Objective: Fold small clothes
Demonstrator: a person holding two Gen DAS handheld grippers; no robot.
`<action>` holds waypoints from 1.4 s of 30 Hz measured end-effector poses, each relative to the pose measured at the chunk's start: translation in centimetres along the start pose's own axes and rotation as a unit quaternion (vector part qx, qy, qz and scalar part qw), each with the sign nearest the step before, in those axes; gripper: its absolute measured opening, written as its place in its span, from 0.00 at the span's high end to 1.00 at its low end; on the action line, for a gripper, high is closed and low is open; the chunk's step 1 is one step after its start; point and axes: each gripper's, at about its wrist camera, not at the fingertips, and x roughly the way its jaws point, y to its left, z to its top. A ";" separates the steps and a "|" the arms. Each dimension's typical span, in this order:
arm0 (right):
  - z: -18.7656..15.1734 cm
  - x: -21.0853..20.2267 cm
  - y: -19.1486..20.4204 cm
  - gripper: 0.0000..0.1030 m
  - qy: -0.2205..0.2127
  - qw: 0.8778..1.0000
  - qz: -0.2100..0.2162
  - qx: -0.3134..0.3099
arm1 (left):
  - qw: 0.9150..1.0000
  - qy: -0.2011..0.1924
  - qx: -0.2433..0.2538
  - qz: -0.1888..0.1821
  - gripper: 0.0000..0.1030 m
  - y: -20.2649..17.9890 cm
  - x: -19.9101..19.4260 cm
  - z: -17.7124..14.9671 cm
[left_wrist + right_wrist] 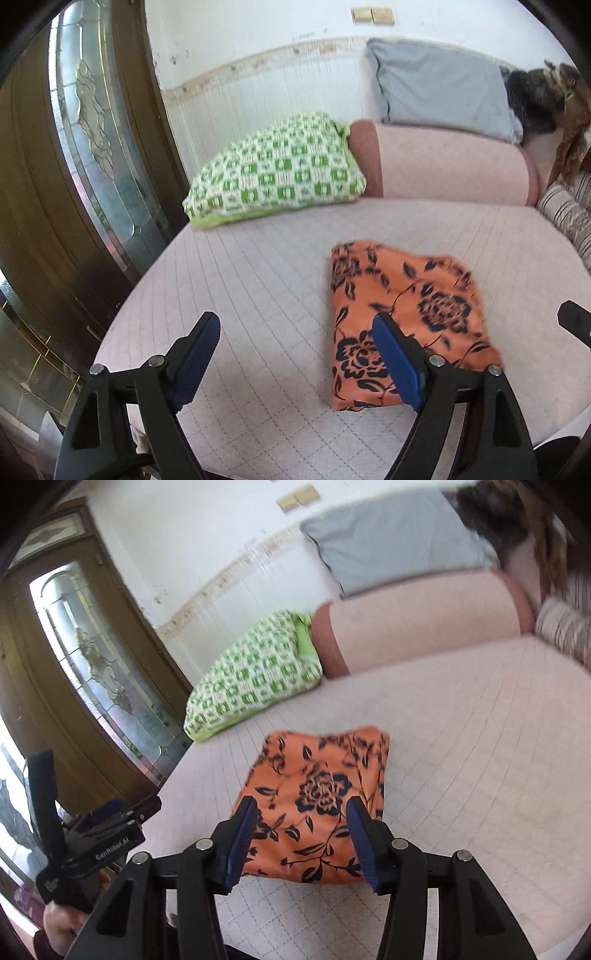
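An orange garment with a dark floral print (402,314) lies folded into a compact rectangle on the pale pink quilted bed (258,280). It also shows in the right wrist view (317,794). My left gripper (295,328) is open and empty, above the bed just left of the garment. My right gripper (301,812) is open and empty, held above the garment's near edge. The left gripper's body (92,845) appears at the left of the right wrist view.
A green and white checked pillow (277,173) lies at the back left of the bed. A pink bolster (443,166) and a grey pillow (439,88) lie behind. Striped fabric (569,218) sits at right. A wooden door with glass (92,147) stands at left.
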 end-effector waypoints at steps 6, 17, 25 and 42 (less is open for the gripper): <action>1.4 -4.8 2.8 0.45 -0.044 0.998 0.003 -0.036 | 0.999 -0.039 -0.003 0.008 0.17 0.4 -4.6 1.8; 1.5 -8.3 5.1 0.37 -0.065 0.996 0.000 -0.060 | 0.997 -0.066 -0.041 0.015 0.07 2.4 -9.5 3.4; 1.8 -8.5 6.6 0.37 -0.072 0.996 -0.001 -0.062 | 0.996 -0.075 -0.047 0.013 0.06 3.5 -10.7 3.0; 0.4 -5.0 10.0 0.36 -0.018 0.997 0.004 -0.074 | 0.995 -0.079 -0.063 0.022 0.06 6.0 -10.1 1.9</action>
